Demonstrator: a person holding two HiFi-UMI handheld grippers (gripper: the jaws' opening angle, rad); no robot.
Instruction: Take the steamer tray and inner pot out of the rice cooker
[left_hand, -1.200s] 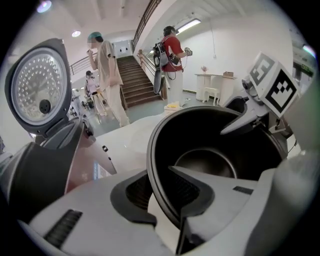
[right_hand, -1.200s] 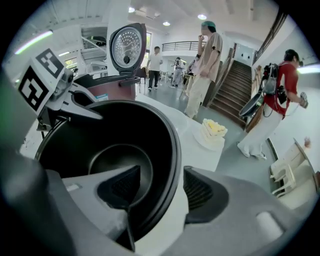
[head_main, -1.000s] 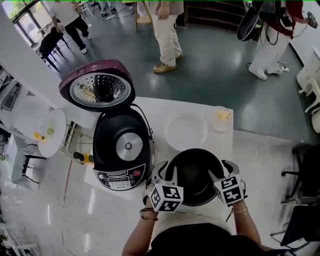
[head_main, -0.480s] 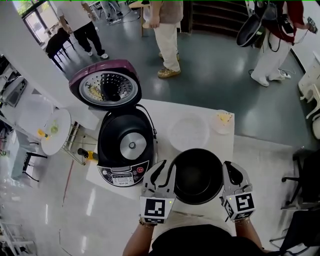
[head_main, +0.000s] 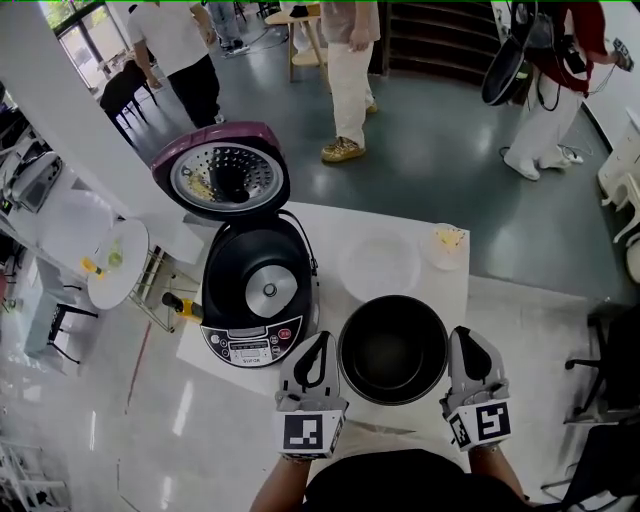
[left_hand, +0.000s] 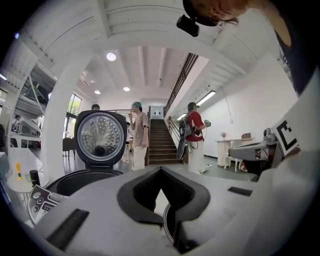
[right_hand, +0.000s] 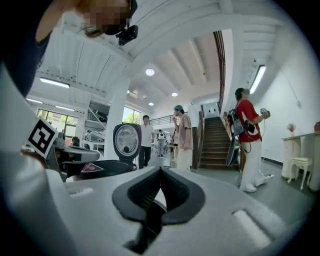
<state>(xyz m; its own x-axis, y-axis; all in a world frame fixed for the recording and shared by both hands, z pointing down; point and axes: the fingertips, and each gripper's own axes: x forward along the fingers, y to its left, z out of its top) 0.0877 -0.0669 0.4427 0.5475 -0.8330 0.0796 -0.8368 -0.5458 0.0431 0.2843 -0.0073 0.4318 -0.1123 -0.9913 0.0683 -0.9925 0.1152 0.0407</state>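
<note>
The black inner pot (head_main: 392, 350) stands empty on the white table (head_main: 445, 300), to the right of the open rice cooker (head_main: 258, 290). Behind the pot rests the translucent steamer tray (head_main: 378, 265). My left gripper (head_main: 320, 342) hovers just off the pot's left rim, shut with nothing in it. On the other side my right gripper (head_main: 466, 336) is also shut and empty. Both point level. In the left gripper view the closed tips (left_hand: 160, 171) meet above a sliver of pot rim (left_hand: 167, 227). The right gripper view shows its tips (right_hand: 161, 171) pressed together.
The cooker's purple lid (head_main: 225, 178) stands upright behind its body; the lid (left_hand: 100, 137) also faces the left gripper. A small bowl (head_main: 445, 245) sits at the table's far right corner. Several people stand on the floor beyond. A round side table (head_main: 115, 262) is at left.
Both grippers have let go of the pot's rim, drawn back toward me and risen, and their jaws have closed. The pot stays where it was set on the table.
</note>
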